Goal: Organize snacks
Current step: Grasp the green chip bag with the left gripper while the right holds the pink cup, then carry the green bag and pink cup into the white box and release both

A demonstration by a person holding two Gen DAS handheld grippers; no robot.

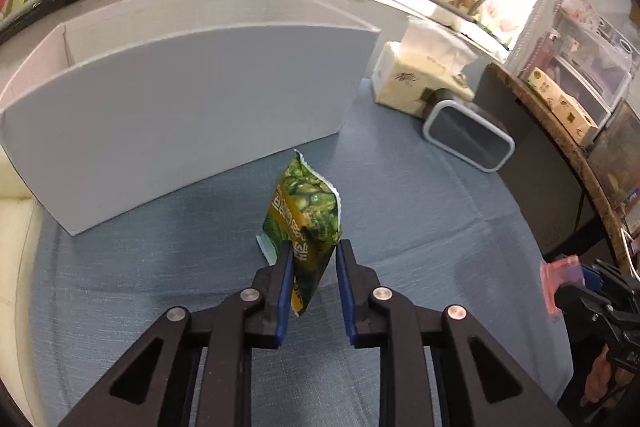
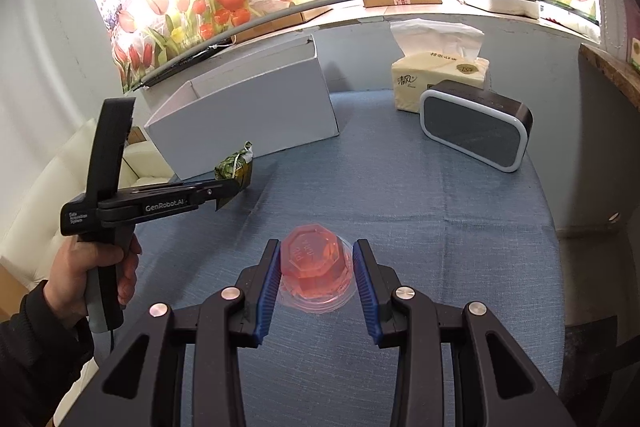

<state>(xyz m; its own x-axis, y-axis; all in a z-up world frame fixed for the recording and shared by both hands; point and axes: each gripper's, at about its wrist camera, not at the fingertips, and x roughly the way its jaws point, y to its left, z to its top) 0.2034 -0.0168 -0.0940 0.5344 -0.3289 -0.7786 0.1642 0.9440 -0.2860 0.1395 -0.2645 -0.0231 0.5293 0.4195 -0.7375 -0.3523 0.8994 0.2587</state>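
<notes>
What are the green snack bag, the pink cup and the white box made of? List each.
Green snack bag: glossy printed plastic film, crinkled, with a serrated seal.
Pink cup: clear, faceted plastic, likely holding jelly.
White box: matte cardboard or corrugated plastic; unclear which.

Green snack pouch: leafy print, gold band with lettering, torn white top edge. Standing tilted, lifted just off blue tablecloth, near middle, close to front wall of white open box. Pink jelly cup: clear plastic, faceted, upside down with wide rim on cloth, nearer front edge. Box sits toward back-left corner, top open, contents hidden.
</notes>
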